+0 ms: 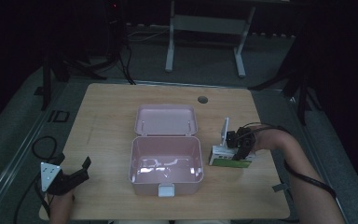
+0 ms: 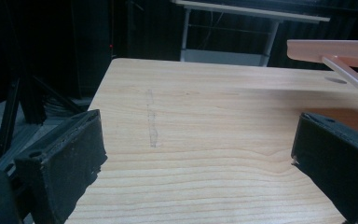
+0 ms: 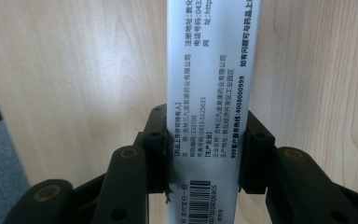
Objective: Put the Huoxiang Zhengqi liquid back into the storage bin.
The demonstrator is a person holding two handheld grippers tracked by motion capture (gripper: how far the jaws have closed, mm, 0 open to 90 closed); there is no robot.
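A white and green medicine box (image 1: 228,157) lies on the wooden table (image 1: 107,116), to the right of an open pink case (image 1: 166,163). My right gripper (image 1: 238,153) points down onto this box, and its two black pads press on both long sides of the printed white carton (image 3: 209,93). Near the table's front left corner, my left gripper (image 1: 77,171) rests low with its jaws wide apart. Nothing lies between its fingers (image 2: 63,163), just bare wood.
The pink case's lid (image 1: 166,119) lies flat behind its tub, and the lid's edge (image 2: 335,49) juts in at the upper right of the left gripper view. A round cable hole (image 1: 203,99) sits at the table's back. Desk legs and dark stands lie beyond.
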